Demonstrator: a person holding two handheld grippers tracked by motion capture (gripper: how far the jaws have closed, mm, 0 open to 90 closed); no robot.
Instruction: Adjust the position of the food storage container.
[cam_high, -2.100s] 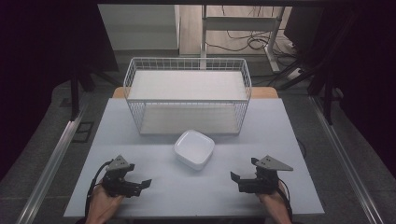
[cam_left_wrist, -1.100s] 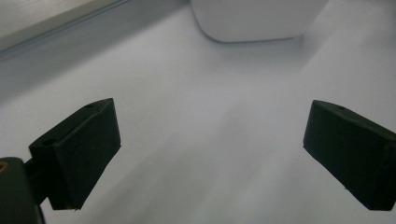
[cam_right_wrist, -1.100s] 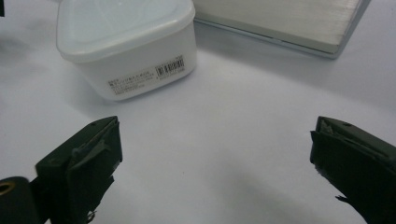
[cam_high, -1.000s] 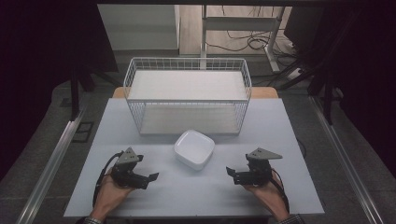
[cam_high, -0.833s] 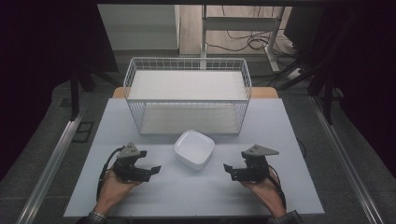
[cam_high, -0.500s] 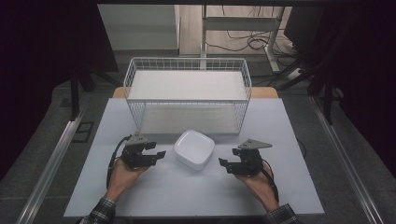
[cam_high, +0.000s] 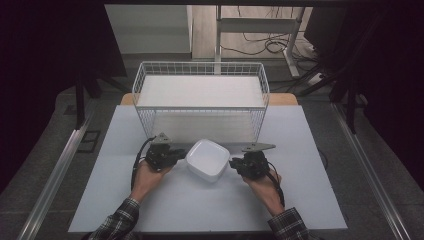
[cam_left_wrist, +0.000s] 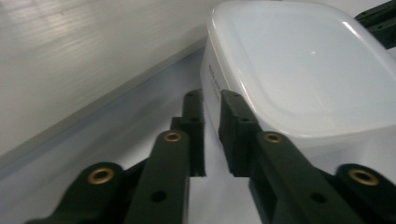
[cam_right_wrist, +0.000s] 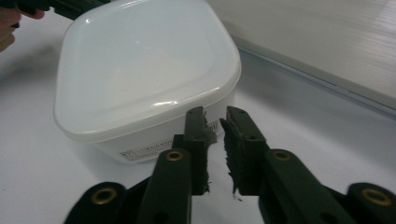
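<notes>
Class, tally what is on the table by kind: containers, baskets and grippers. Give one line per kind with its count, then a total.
White lidded container: 1
White wire basket: 1
Black hand-held grippers, left gripper and right gripper, one at each side of the container: 2
Total: 4

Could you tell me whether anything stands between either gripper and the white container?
Nothing visible does. The left gripper and the right gripper sit at opposite sides of the white container, with bare table between.
</notes>
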